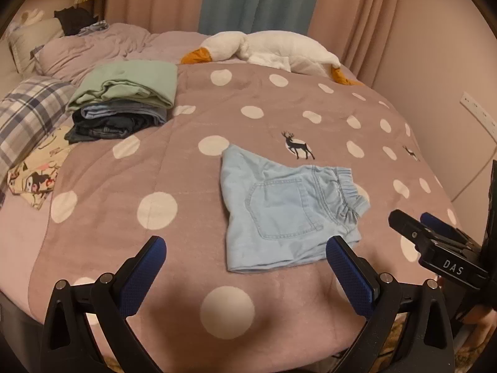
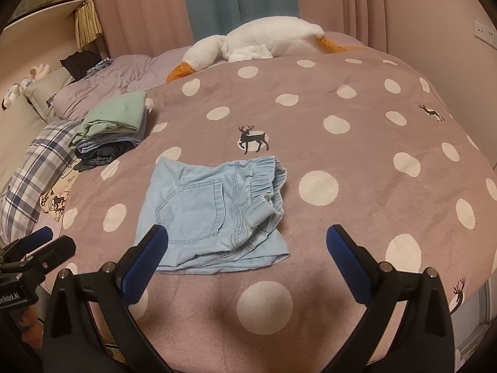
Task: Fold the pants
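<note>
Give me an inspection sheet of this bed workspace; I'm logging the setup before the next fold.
Surface: blanket with white dots and deer prints, spread flat over the bed.
Job's things: pale blue pants folded small, pocket up, elastic waistband toward the right, lying free.
Clutter: stack of folded clothes at far left; plaid pillow; goose plush at the far edge.
Grippers: left gripper and right gripper both hover near the pants' near edge, jaws wide, holding nothing.
Cables: nothing seen.
Surroundings: pink curtains, wall socket at right.
</note>
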`<state>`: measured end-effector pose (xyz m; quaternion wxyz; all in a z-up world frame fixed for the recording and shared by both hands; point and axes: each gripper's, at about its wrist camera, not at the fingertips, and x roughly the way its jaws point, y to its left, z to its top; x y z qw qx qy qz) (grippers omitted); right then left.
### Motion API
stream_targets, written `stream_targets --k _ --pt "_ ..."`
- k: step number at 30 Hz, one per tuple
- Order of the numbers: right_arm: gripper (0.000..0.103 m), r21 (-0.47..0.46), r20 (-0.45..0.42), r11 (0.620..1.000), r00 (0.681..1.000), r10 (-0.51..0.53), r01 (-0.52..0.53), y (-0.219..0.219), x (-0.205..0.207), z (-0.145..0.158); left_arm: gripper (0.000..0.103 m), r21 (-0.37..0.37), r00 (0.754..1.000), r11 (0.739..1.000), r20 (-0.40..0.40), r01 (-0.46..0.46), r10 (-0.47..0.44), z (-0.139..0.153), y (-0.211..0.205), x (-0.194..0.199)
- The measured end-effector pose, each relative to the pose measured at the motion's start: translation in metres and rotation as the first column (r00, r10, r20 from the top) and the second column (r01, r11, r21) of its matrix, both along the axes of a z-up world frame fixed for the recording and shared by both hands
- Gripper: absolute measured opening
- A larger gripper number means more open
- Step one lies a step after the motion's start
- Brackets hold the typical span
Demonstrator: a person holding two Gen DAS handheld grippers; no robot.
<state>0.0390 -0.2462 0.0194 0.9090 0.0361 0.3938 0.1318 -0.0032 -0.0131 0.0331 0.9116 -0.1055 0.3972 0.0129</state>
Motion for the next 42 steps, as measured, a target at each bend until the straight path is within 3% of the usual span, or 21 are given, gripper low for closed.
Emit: stream_targets --k 42 --pt "0.102 -0.013 -0.023 1.000 1.000 -0.010 0.009 -0.001 0.001 -0.007 0.102 0.033 0.999 0.999 -0.036 0.030 -0.029 -0.008 -0.012 0.002"
